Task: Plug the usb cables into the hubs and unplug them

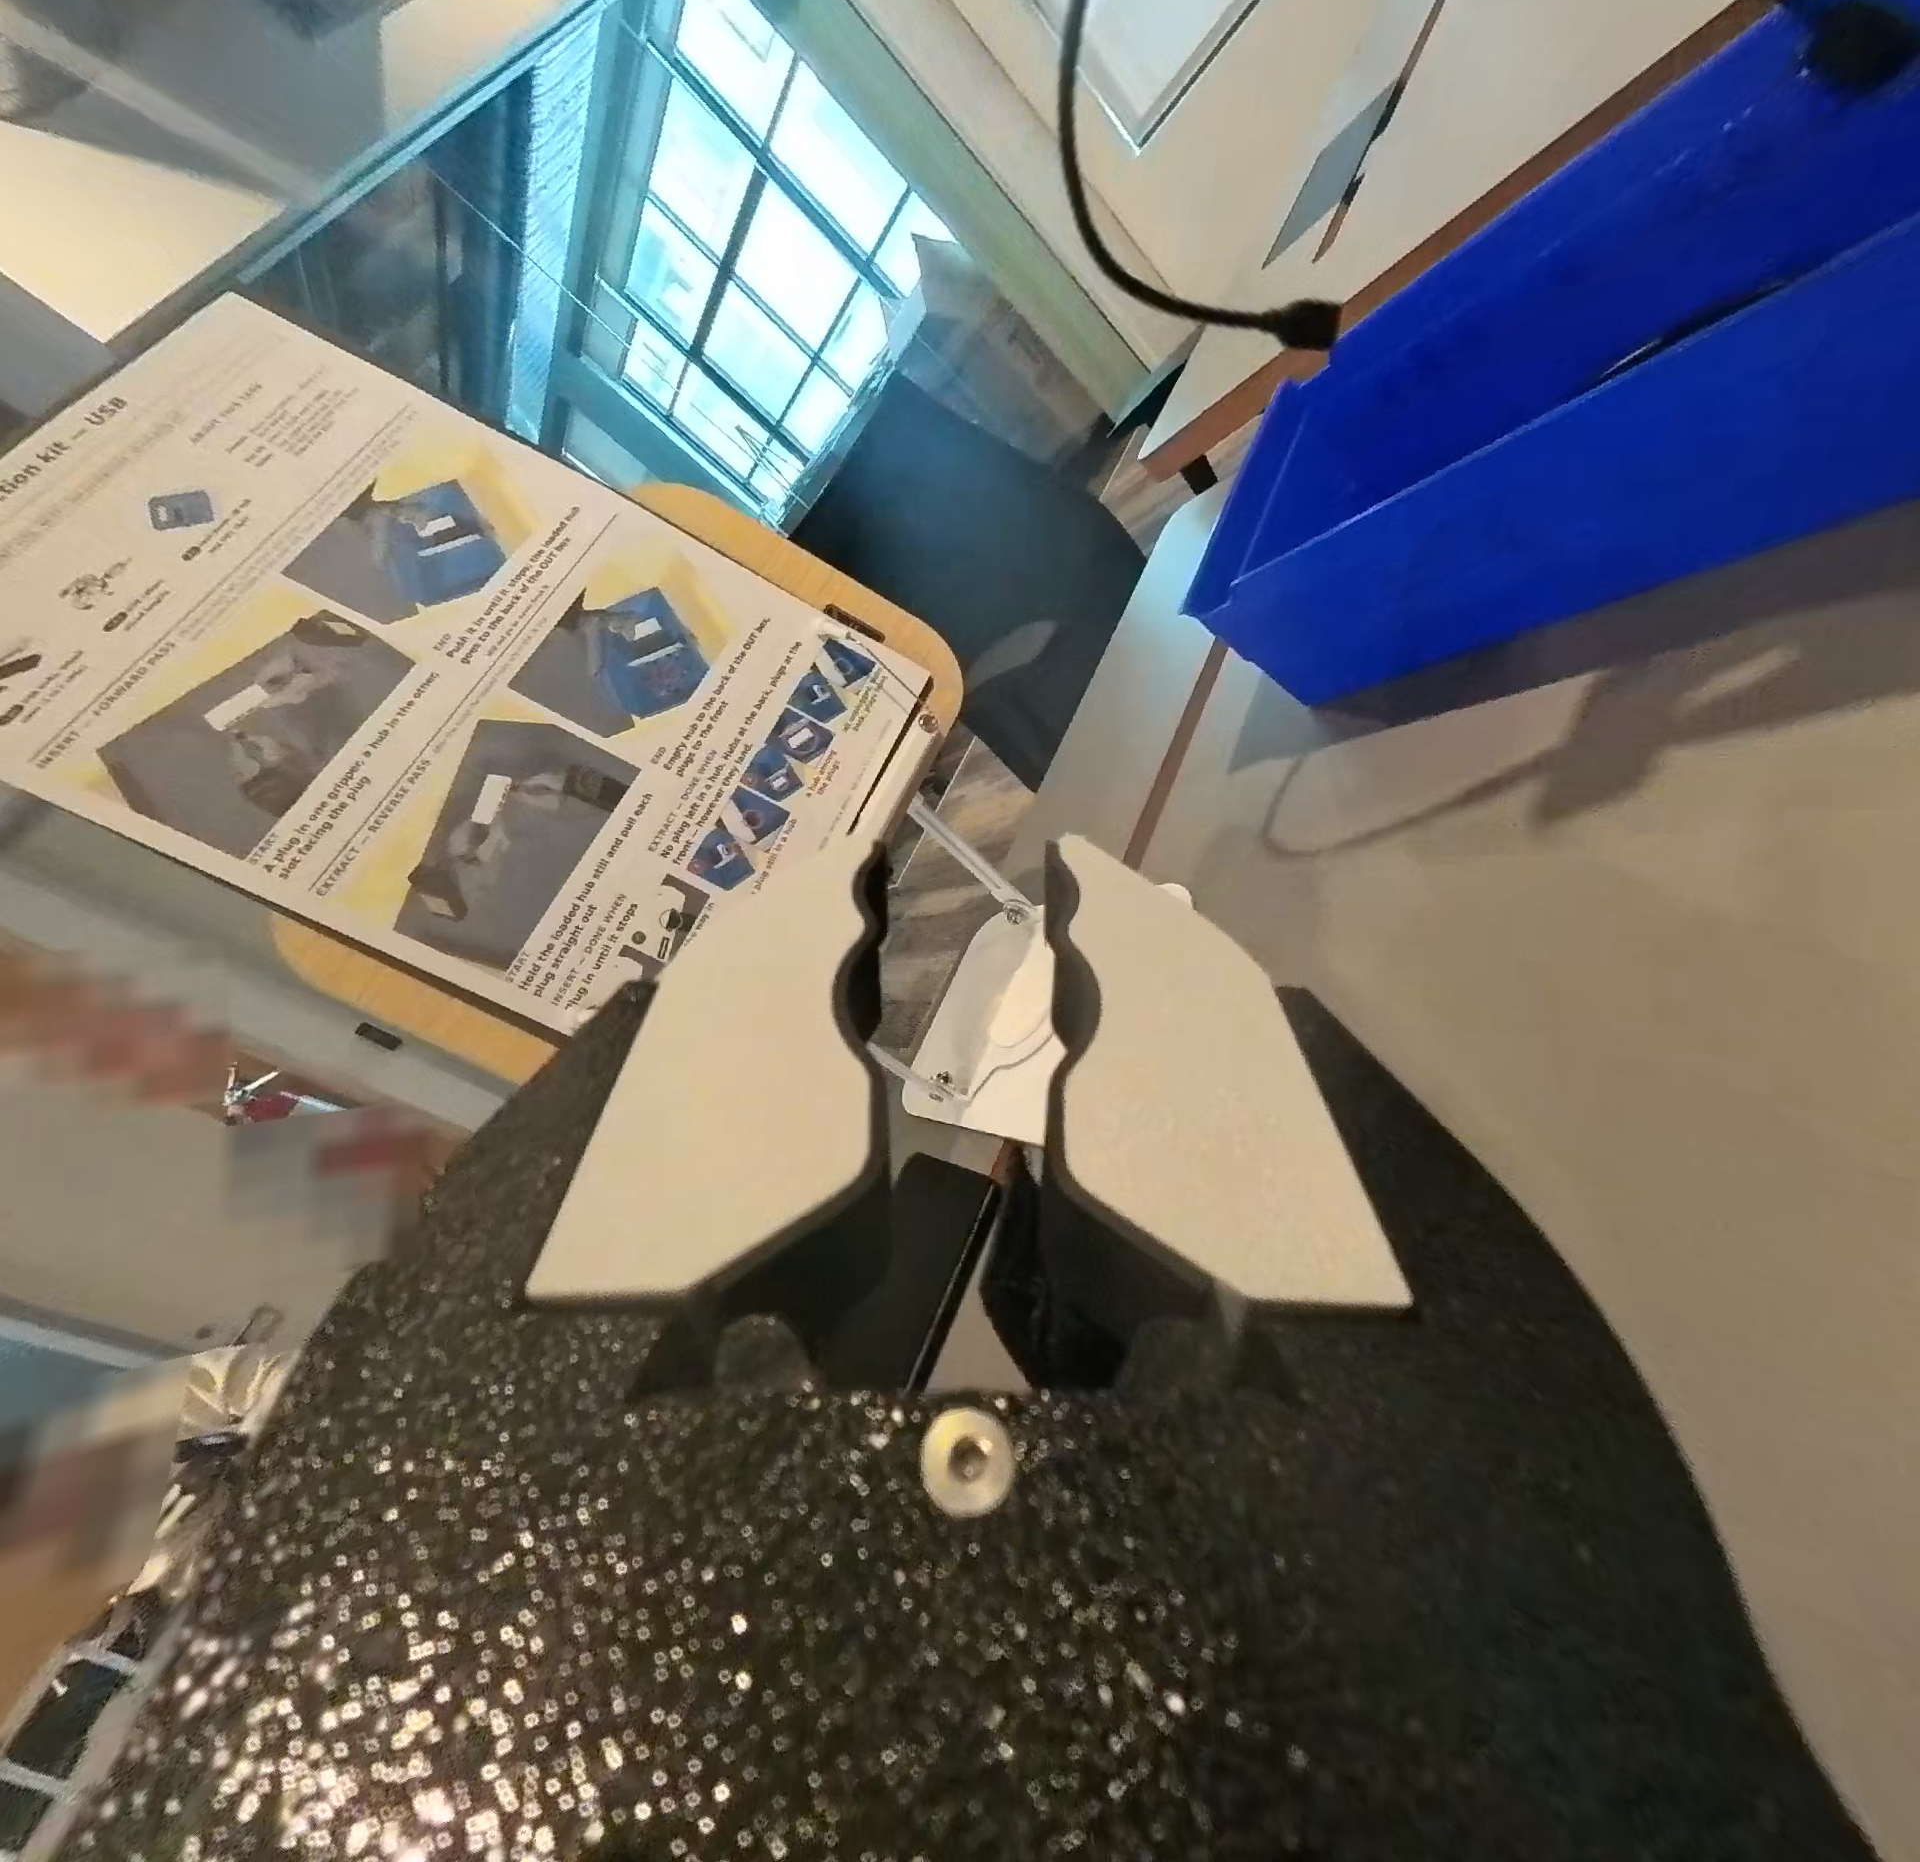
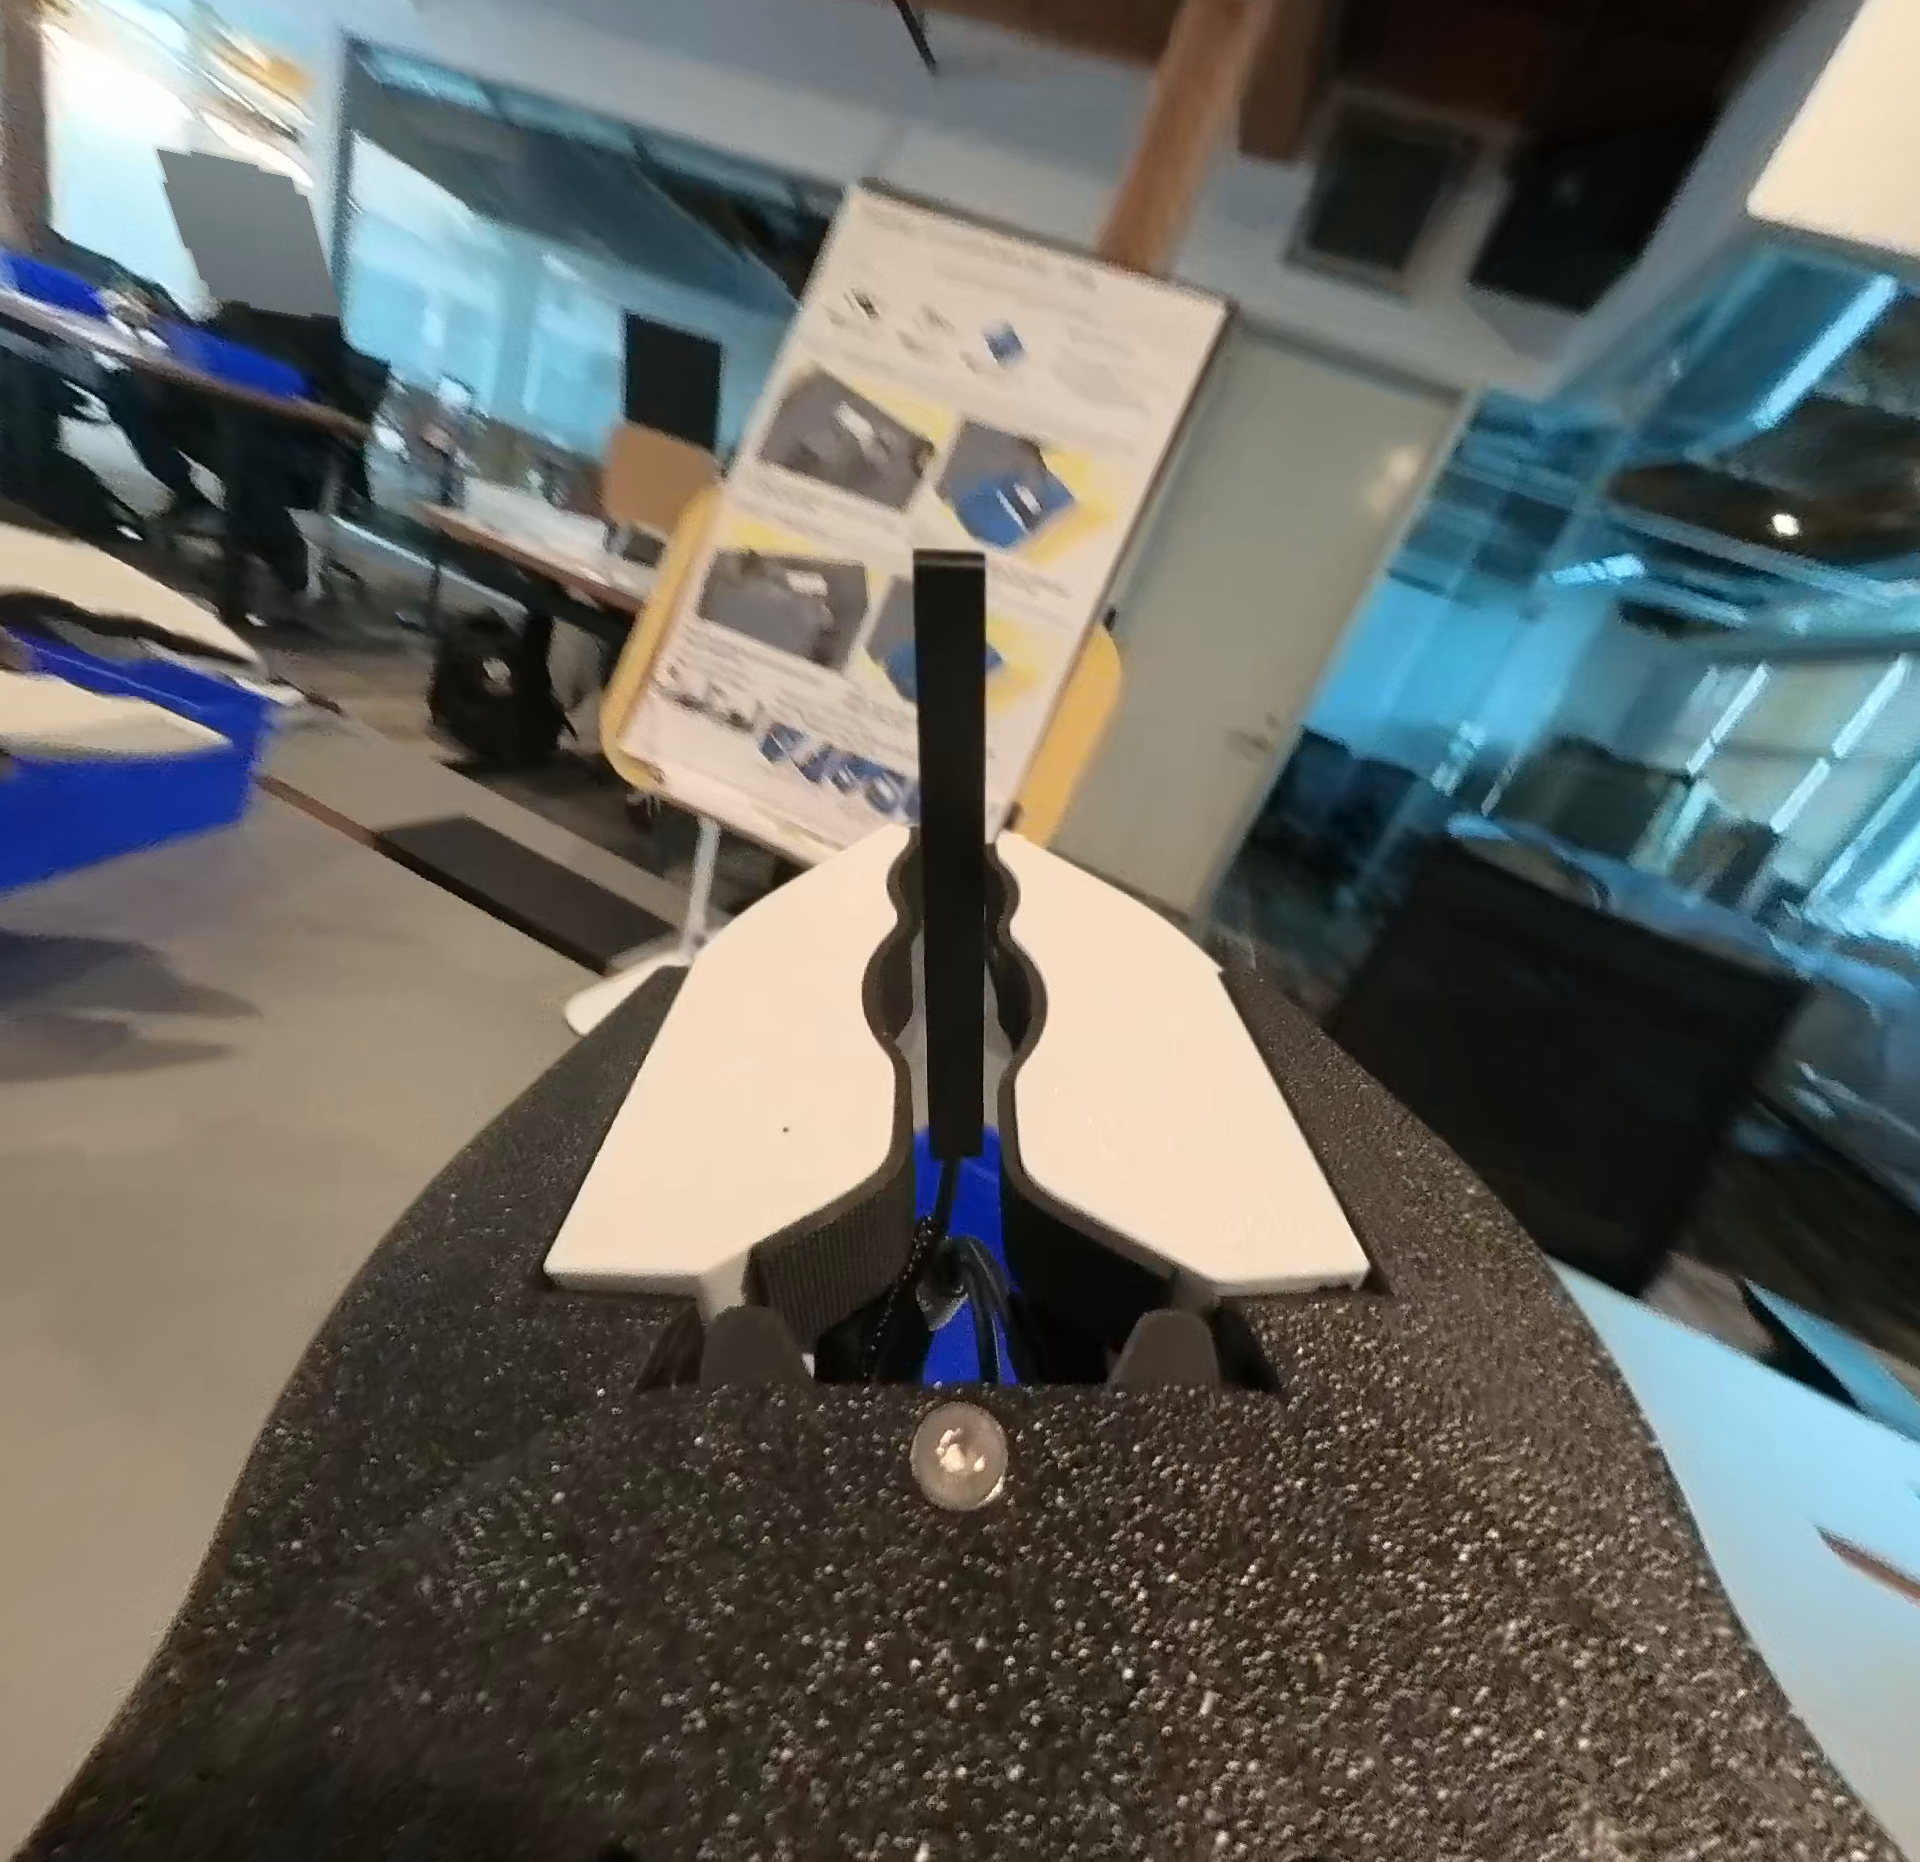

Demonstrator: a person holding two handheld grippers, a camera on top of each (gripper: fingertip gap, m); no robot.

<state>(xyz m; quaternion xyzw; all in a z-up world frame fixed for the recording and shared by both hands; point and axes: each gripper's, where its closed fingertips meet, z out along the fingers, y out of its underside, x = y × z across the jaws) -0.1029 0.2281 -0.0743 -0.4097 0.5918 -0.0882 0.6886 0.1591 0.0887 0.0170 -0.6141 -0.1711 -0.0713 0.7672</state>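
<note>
While the right tongs (image 2: 951, 867) pinch a black hub (image 2: 951, 732) edge-on — left tongs (image 1: 966, 877) spread, empty, above the table (image 1: 1558, 981).

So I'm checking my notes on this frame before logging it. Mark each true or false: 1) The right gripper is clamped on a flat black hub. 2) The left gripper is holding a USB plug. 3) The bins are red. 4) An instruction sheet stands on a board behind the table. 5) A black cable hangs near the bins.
1) True: the right gripper is shut on the thin black hub, which sticks out past its tips.
2) False: the left gripper is open and holds nothing.
3) False: the bins are blue.
4) True: the instruction sheet is on a tan board.
5) True: the black cable loops beside them.
</note>
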